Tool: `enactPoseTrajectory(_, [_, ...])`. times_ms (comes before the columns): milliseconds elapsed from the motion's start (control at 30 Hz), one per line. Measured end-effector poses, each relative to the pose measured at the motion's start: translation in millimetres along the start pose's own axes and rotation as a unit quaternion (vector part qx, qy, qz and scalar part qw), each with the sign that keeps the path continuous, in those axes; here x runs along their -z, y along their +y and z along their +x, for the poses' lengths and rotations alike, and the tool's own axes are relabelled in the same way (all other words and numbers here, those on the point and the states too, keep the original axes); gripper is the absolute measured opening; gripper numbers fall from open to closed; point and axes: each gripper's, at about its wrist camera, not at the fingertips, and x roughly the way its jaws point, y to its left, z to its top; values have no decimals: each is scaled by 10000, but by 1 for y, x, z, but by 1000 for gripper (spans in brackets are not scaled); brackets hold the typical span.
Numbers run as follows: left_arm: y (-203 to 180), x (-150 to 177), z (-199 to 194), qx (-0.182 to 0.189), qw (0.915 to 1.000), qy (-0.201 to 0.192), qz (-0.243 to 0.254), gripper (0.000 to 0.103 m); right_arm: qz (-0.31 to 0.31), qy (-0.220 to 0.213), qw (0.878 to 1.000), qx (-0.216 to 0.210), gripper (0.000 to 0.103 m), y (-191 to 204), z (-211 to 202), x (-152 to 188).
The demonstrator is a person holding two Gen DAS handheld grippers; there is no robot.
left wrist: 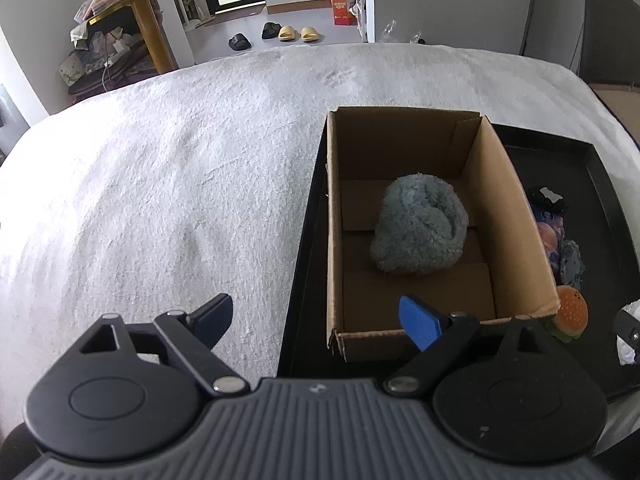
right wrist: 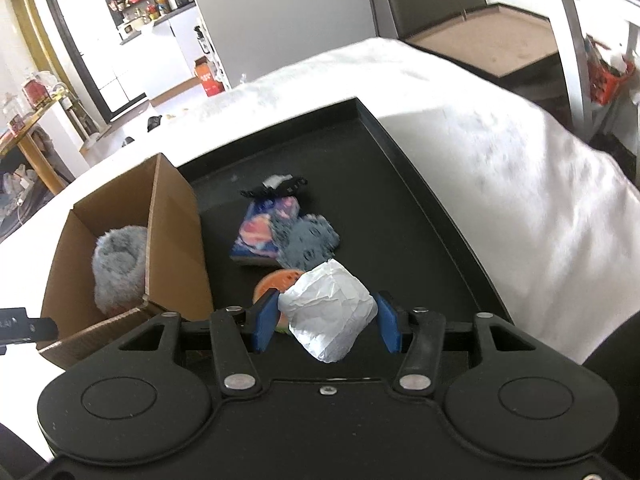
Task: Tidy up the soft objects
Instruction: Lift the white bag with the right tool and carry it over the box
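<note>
An open cardboard box (left wrist: 400, 344) (right wrist: 176, 232) stands on a black tray (right wrist: 420, 208) (left wrist: 600, 184) on a white fluffy blanket. A grey-blue fluffy cloth (left wrist: 420, 228) (right wrist: 118, 268) lies inside the box. My left gripper (left wrist: 316, 320) is open and empty, hovering at the box's near left corner. My right gripper (right wrist: 326, 320) is shut on a crumpled white paper ball (right wrist: 330, 312), held above the tray. On the tray lie a galaxy-print sponge (right wrist: 260, 232), a grey fuzzy piece (right wrist: 308, 240), a burger toy (left wrist: 572, 314) (right wrist: 272, 282) and a black clip (right wrist: 280, 188).
The white blanket (left wrist: 180, 184) covers the surface left of the tray. A wooden table with clutter (left wrist: 140, 20), slippers (left wrist: 296, 34) and an orange box (left wrist: 342, 4) stand on the floor beyond. A white chair (right wrist: 592, 60) stands at right.
</note>
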Motion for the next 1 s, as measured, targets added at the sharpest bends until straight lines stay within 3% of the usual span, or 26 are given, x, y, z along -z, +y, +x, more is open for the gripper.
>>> enactPoseTrajectory(500, [18,4,13,297,9988,33,-386,68,-465,-364,9983,4,51,29,-12,-24])
enactPoseTrajectory(800, [32,5,24,561,9955,38,-765,46,-840,-539,9950,-92,51,57,-17,-34])
enactPoseTrajectory(1000, [37,6,32,849,9919,101,-935,21,-1075,-588,9923,-206,51,81,-16,-38])
